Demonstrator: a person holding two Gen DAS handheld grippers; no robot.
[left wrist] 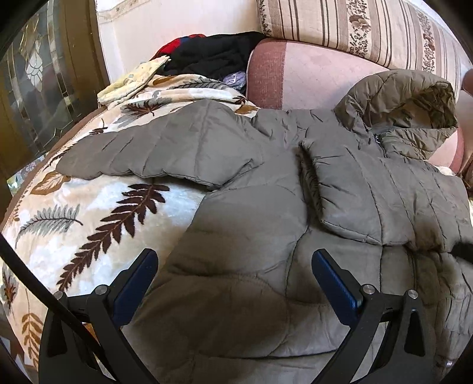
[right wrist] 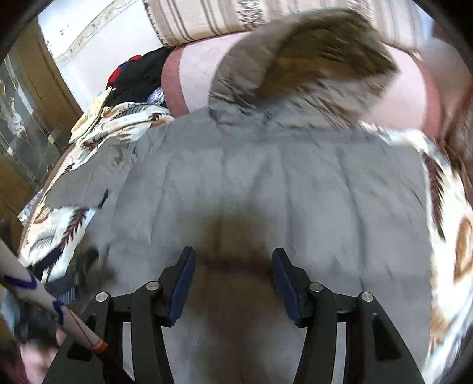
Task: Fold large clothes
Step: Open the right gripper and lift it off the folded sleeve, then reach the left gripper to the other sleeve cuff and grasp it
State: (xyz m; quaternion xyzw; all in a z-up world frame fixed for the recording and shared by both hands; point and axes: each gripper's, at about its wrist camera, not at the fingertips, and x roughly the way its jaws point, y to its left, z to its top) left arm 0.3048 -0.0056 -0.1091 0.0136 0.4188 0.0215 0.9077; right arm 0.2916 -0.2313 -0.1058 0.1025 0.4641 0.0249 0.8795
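A grey-brown quilted hooded jacket [left wrist: 266,224] lies spread on a leaf-patterned blanket [left wrist: 88,212]. Its left sleeve [left wrist: 153,150] stretches out to the left. Its right sleeve [left wrist: 360,189] is folded over the body. The hood [left wrist: 408,100] leans against a pink cushion. My left gripper [left wrist: 233,265] is open and empty, just above the jacket's lower body. In the right wrist view, which is blurred, the jacket [right wrist: 266,183] fills the middle with the hood [right wrist: 310,59] at the top. My right gripper [right wrist: 233,265] is open and empty over the jacket.
A pink cushion [left wrist: 310,73] and a striped floral pillow [left wrist: 354,26] stand behind the jacket. Dark and red clothes [left wrist: 212,53] are piled at the back left. A wooden glass-fronted cabinet [left wrist: 44,82] stands to the left. A white tube [right wrist: 59,310] crosses the right wrist view's lower left.
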